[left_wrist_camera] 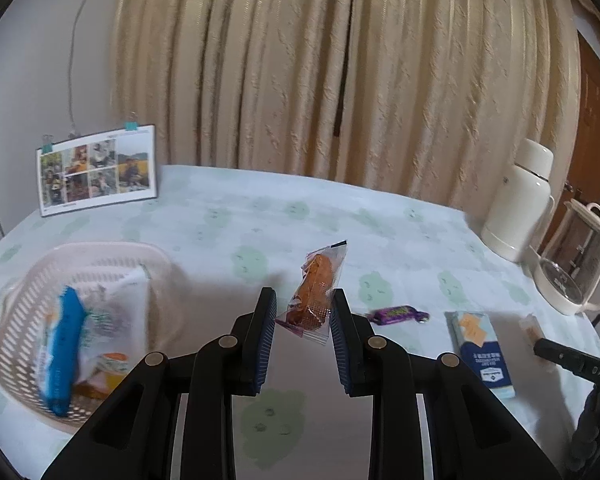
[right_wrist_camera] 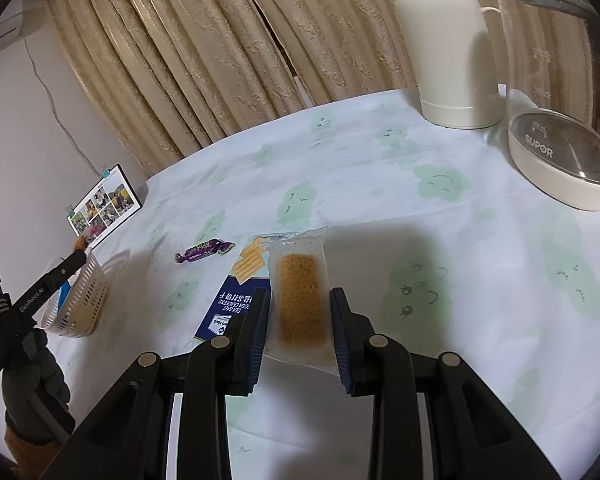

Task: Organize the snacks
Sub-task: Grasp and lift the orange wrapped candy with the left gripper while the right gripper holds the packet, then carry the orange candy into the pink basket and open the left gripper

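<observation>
My left gripper (left_wrist_camera: 304, 295) is shut on an orange snack in a clear wrapper (left_wrist_camera: 314, 280), held upright above the table. In the right wrist view this gripper (right_wrist_camera: 78, 254) sits over the pink slotted basket (right_wrist_camera: 85, 300). The basket (left_wrist_camera: 100, 246) lies to the lower left and holds a blue packet (left_wrist_camera: 62, 344) and a white packet (left_wrist_camera: 118, 308), both blurred. My right gripper (right_wrist_camera: 301, 293) is shut on a clear packet with a golden crumbly bar (right_wrist_camera: 302, 300), in front of the blue cracker box (right_wrist_camera: 226, 306). A purple candy (right_wrist_camera: 204, 250) lies on the cloth.
A white thermos (right_wrist_camera: 448, 48) and a glass kettle (right_wrist_camera: 560, 120) stand at the back right. A photo card (left_wrist_camera: 96, 168) leans on the wall at the back left. The cracker box (left_wrist_camera: 484, 348) and purple candy (left_wrist_camera: 398, 314) lie right of my left gripper. Curtains hang behind the table.
</observation>
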`<state>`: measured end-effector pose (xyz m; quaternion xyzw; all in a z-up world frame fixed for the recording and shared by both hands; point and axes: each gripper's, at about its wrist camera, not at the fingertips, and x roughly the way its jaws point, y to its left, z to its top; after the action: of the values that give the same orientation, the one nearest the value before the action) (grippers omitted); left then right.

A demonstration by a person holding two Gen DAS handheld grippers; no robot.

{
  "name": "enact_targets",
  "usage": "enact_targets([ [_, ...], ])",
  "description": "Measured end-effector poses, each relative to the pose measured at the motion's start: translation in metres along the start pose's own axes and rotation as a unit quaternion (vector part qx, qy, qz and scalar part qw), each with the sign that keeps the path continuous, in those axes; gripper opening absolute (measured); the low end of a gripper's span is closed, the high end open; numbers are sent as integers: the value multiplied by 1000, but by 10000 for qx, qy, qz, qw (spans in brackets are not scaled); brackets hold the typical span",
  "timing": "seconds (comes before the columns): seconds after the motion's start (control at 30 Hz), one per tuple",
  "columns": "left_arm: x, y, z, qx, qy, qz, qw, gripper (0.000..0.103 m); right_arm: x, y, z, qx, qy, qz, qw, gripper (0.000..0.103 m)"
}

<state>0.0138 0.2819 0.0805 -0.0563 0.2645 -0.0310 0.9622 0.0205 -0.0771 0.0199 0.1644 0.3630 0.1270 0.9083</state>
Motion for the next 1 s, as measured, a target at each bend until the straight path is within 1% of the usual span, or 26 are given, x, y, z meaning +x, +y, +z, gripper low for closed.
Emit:
enact_targets([
  [0.23, -13, 32, 1, -218, -68, 281, 9993, 28, 0, 1, -1, -4, 5, 47, 10000, 28],
  [0.53, -31, 75, -4, -468, -158, 734, 9961, 28, -1, 6, -5, 9, 5, 88, 10000, 28],
  [0.73, -30, 91, -13, -674, -39, 832, 9942, 28, 0, 11, -9, -36, 29, 58, 10000, 28],
  [0.83, -31, 97, -16, -827, -64, 874, 9927, 36, 0, 14, -10, -62, 32, 61, 10000, 28],
  [0.9, -33, 103, -17, -938, -140, 932, 9911, 54, 0, 15, -10, -67, 26, 67, 10000, 28],
  [0.93, -34, 105, -18, -972, -176, 965, 9904, 57, 0, 15, -10, -71, 22, 70, 9999, 28],
  [1.0, -38, 111, -19, -1071, -277, 1056, 9882, 58, 0, 16, -11, -70, 14, 74, 9999, 28],
])
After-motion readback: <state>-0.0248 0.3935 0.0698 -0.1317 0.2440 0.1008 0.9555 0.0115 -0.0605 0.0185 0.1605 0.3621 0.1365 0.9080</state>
